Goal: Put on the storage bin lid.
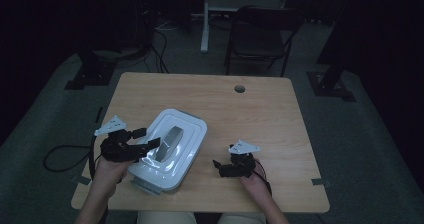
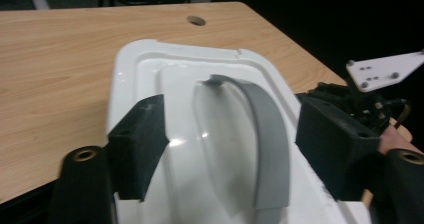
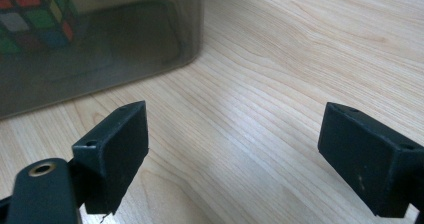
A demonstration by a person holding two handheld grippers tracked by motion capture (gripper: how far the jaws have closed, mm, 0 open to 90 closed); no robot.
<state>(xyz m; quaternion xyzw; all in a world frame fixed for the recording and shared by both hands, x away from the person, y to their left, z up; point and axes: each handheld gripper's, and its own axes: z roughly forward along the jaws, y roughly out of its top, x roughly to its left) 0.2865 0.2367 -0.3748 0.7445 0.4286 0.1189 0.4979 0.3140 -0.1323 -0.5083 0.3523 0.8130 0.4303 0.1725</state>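
Observation:
A box with a white lid (image 1: 187, 129) lies at the front left of the wooden table (image 1: 250, 119). A grey handle (image 1: 170, 141) runs along the lid's middle. My left gripper (image 1: 147, 138) is over the lid's left side. In the left gripper view its jaws (image 2: 235, 144) stand open on either side of the grey handle (image 2: 265, 134), with a gap on both sides. My right gripper (image 1: 218, 166) is low over bare wood just right of the box. Its jaws (image 3: 240, 159) are wide open with nothing between them. Through the box's cloudy wall (image 3: 125, 44) a colour cube (image 3: 35, 14) shows.
A cable hole (image 1: 239, 89) sits near the table's far edge. Beyond the table stand a dark chair (image 1: 260, 34) and a white post (image 1: 205, 19). Cables lie on the floor at the left (image 1: 60, 156). The table's right half is bare wood.

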